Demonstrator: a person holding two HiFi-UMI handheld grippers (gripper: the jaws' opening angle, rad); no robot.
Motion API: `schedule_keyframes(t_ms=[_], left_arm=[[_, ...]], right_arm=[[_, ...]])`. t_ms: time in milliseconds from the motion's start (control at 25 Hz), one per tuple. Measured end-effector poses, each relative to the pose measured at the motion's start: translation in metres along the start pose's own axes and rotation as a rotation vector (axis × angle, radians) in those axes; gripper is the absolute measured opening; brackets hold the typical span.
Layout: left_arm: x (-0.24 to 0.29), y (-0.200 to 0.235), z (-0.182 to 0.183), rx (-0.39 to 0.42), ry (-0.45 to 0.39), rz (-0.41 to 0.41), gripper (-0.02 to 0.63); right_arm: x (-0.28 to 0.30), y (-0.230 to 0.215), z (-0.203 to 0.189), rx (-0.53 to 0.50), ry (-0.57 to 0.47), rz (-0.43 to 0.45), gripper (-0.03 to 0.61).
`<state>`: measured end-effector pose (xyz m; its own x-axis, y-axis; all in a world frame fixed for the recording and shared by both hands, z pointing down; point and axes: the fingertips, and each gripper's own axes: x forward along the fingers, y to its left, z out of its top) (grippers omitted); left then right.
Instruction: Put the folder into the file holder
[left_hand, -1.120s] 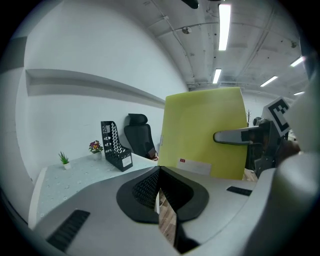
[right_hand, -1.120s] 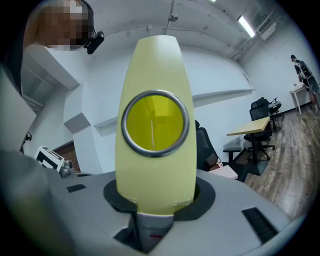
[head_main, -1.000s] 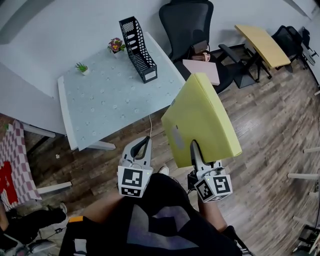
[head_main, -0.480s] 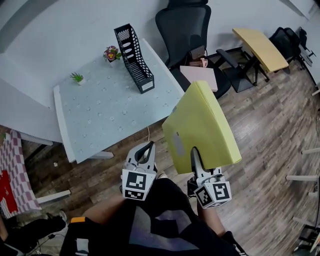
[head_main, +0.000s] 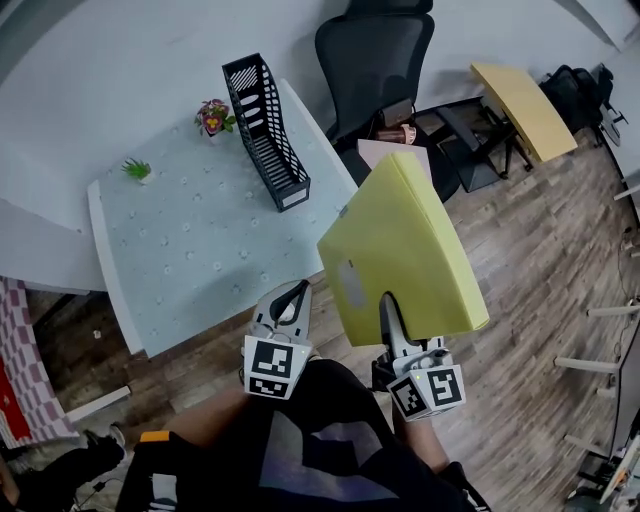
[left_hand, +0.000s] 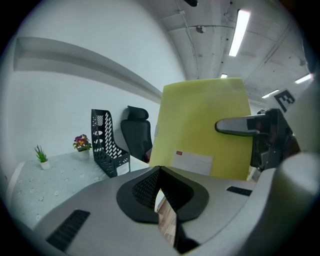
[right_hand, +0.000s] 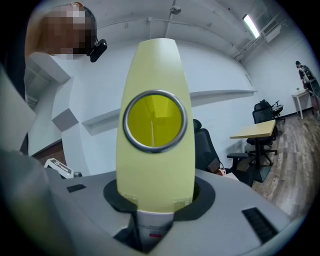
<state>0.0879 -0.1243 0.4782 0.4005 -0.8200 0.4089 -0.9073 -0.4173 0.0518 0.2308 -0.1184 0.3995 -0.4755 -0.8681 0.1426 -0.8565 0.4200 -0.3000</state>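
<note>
Right tongs (head_main: 386, 305), near level, pinch the yellow folder (head_main: 400, 245) at its spine; folder stands upright. Left tongs (head_main: 297, 291) pressed together, empty.

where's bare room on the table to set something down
The table is bare across its near half, from the file holder to the near edge. Crowded: the far edge, flower pot beside the file holder, small green plant further along.

Pale table (head_main: 190, 260) bears flower pot (head_main: 212, 115), green sprig (head_main: 135, 170); black chair (head_main: 375, 55) behind.

Open tabletop (head_main: 200, 250) flanks the file holder (head_main: 265, 130); chair (head_main: 375, 60) stands beyond.
</note>
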Motion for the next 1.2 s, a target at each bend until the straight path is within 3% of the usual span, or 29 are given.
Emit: schedule_keyframes(t_ms=[200, 520, 1200], left_arm=[[0.019, 0.042, 0.025, -0.024, -0.038, -0.004, 0.005], [0.021, 0.130, 0.060, -0.061, -0.133, 0.083, 0.005], [0.022, 0.241, 0.048, -0.214, -0.122, 0.273, 0.005]], right_arm=[[0.047, 0.017, 0.027, -0.019, -0.021, 0.008, 0.152], [0.125, 0.056, 0.069, -0.070, -0.078, 0.059, 0.152], [0.279, 0.096, 0.109, -0.191, -0.075, 0.146, 0.152]])
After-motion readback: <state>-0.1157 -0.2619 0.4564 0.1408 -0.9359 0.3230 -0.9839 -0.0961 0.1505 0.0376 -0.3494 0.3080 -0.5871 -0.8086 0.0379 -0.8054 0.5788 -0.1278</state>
